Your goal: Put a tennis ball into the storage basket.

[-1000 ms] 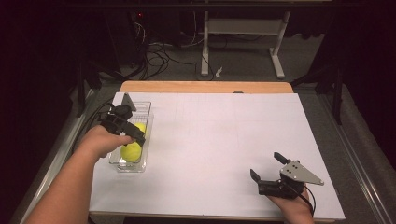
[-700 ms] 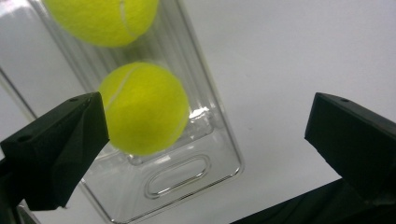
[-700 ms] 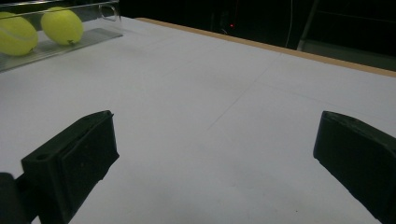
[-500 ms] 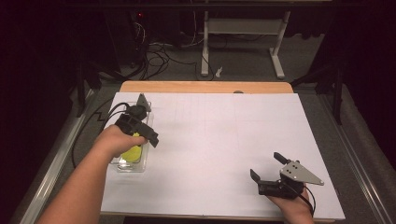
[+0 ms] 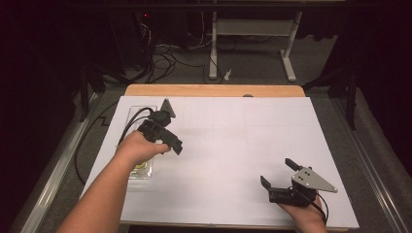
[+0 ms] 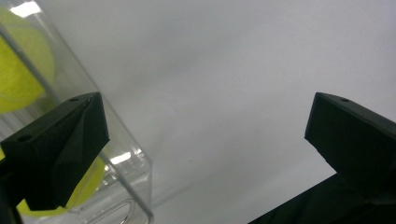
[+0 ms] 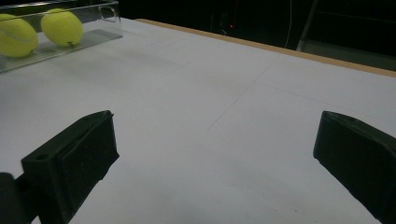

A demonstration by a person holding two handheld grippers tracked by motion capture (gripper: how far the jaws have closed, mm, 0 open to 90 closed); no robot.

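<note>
A clear plastic container (image 5: pixel 137 112) stands at the table's left side, partly under the person's left hand. It holds yellow tennis balls: two (image 7: pixel 16 29) (image 7: pixel 62 26) show in the right gripper view, and one (image 6: pixel 18 74) appears through the container wall (image 6: pixel 126 154) in the left gripper view. My left gripper (image 5: pixel 171 142) hovers just right of the container, open, with bare white table between its jaws (image 6: pixel 205 121). My right gripper (image 5: pixel 278 174) rests near the front right of the table, open and empty (image 7: pixel 217 135).
A white sheet (image 5: pixel 233 145) covers the table, with a wooden edge (image 5: pixel 214 90) along the far side. Cables (image 5: pixel 160 53) and a stand's legs (image 5: pixel 214 58) lie on the dark floor beyond. A black cable (image 5: pixel 82 150) trails off the table's left edge.
My left gripper has moved from above the container's balls to the right, out over the white sheet beside it, with nothing in it. The right gripper has stayed put.
</note>
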